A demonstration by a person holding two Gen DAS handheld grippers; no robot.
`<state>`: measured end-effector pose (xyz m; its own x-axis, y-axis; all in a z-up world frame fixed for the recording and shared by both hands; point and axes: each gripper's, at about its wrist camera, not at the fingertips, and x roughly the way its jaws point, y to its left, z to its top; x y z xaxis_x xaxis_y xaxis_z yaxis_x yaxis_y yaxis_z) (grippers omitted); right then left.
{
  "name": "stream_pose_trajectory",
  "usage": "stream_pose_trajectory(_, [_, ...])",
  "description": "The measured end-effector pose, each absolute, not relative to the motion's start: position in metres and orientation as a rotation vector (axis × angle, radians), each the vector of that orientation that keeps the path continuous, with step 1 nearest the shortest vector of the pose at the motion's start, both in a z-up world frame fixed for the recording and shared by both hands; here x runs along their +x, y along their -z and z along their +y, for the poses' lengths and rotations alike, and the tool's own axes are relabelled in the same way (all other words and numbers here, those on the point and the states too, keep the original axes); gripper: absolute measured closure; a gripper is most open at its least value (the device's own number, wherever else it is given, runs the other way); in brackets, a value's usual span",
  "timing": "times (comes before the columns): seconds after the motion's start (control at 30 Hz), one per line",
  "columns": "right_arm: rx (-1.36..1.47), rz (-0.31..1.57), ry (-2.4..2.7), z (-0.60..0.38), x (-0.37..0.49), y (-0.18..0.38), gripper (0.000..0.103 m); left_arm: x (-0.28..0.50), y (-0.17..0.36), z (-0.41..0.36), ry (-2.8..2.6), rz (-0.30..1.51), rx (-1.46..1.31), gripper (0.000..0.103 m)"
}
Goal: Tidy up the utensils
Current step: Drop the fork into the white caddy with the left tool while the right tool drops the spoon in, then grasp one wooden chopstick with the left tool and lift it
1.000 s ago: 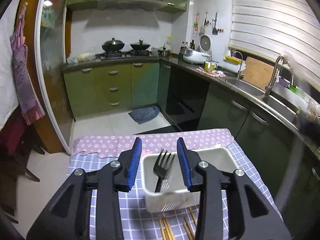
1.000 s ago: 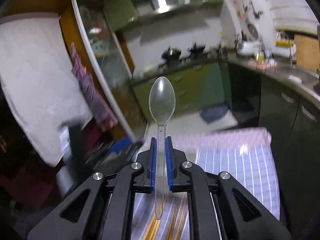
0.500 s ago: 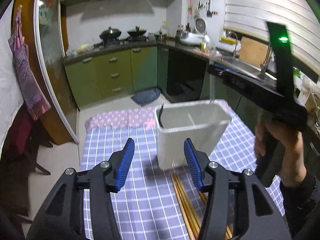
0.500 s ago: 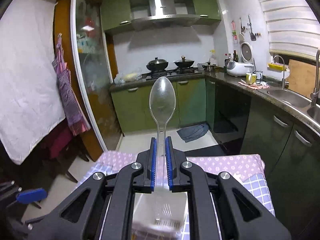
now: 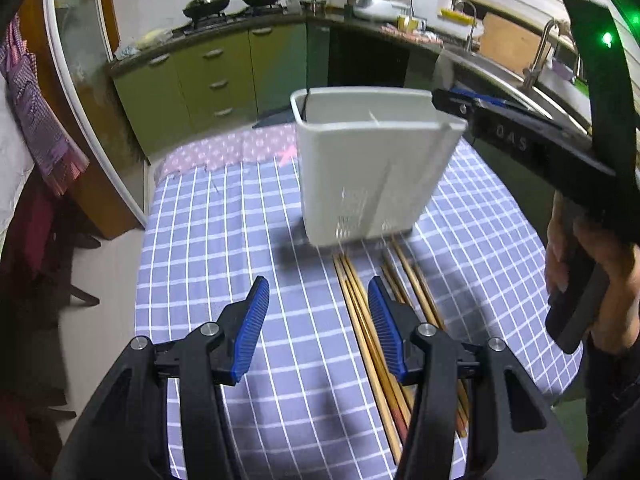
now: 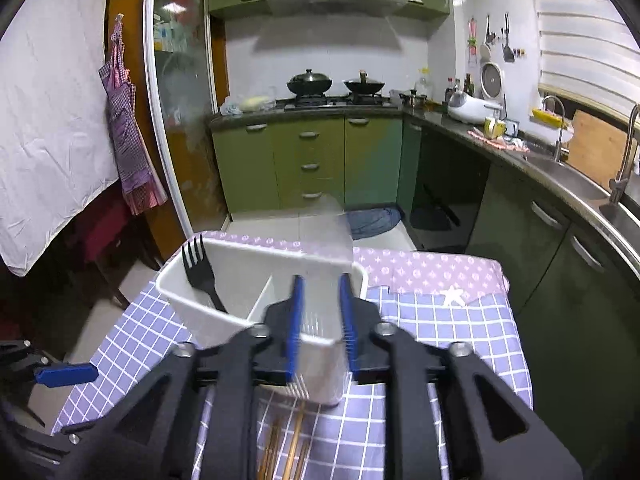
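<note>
A white two-compartment utensil holder (image 5: 368, 168) stands on the checked tablecloth; it also shows in the right wrist view (image 6: 256, 276). A black plastic fork (image 6: 198, 268) leans in its left compartment. My right gripper (image 6: 320, 320) is open over the right compartment, and a blurred clear shape that may be the spoon (image 6: 324, 248) shows between the fingers. My left gripper (image 5: 318, 328) is open and empty, low over the cloth in front of the holder. Several wooden chopsticks (image 5: 372, 320) lie on the cloth by its right finger.
The table (image 5: 208, 240) has a purple star-patterned cloth at its far end (image 6: 420, 268). Beyond it are green kitchen cabinets (image 6: 308, 160), a stove with pans (image 6: 332, 84) and a sink counter (image 6: 560, 172) on the right. A chair (image 5: 36, 256) stands left of the table.
My right gripper has tipped down over the holder and opened, letting go of the clear spoon. My left gripper has drawn back from the holder towards the chopsticks.
</note>
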<state>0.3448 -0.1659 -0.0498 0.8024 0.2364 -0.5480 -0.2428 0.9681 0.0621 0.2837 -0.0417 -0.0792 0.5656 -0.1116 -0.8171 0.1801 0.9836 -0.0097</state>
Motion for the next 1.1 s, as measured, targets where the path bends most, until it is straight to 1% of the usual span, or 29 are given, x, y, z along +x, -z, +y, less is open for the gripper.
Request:
stream_pose_trajectory(0.13, [0.004,0.591,-0.246,-0.172,0.329,0.048,0.078,0.277,0.087,-0.044,0.158,0.985,0.094,0.053])
stream_pose_trajectory(0.17, [0.01,0.592,-0.243,-0.176,0.324,0.046,0.075,0.277,0.089,-0.046,0.157,0.994,0.095,0.053])
stream_pose_trajectory(0.23, [0.015,0.603,-0.244,-0.183,0.308,0.044,0.072,0.276,0.098,-0.049,0.156,1.032,0.104,0.053])
stream_pose_trajectory(0.33, [0.003,0.669,-0.263,-0.191,0.289,0.049,0.071,0.279,0.115,-0.052,0.151,1.094,0.106,0.053])
stream_pose_trajectory(0.4, [-0.022,0.763,-0.286,-0.193,0.281,0.066,0.071,0.284,0.127,-0.053,0.141,1.132,0.095,0.053])
stream_pose_trajectory(0.43, [-0.027,0.812,-0.298,-0.194,0.278,0.077,0.071,0.286,0.134,-0.054,0.136,1.15,0.089,0.056])
stream_pose_trajectory(0.47, [-0.027,0.849,-0.308,-0.195,0.275,0.085,0.071,0.289,0.14,-0.056,0.135,1.168,0.08,0.063])
stream_pose_trajectory(0.53, [-0.034,0.906,-0.321,-0.197,0.269,0.103,0.071,0.295,0.152,-0.058,0.129,1.206,0.059,0.07])
stream_pose_trajectory(0.63, [-0.026,0.934,-0.33,-0.198,0.262,0.118,0.071,0.303,0.169,-0.061,0.111,1.249,0.04,0.078])
stream_pose_trajectory(1.1, [0.026,0.971,-0.367,-0.202,0.263,0.127,0.071,0.313,0.182,-0.066,0.109,1.271,0.007,0.078])
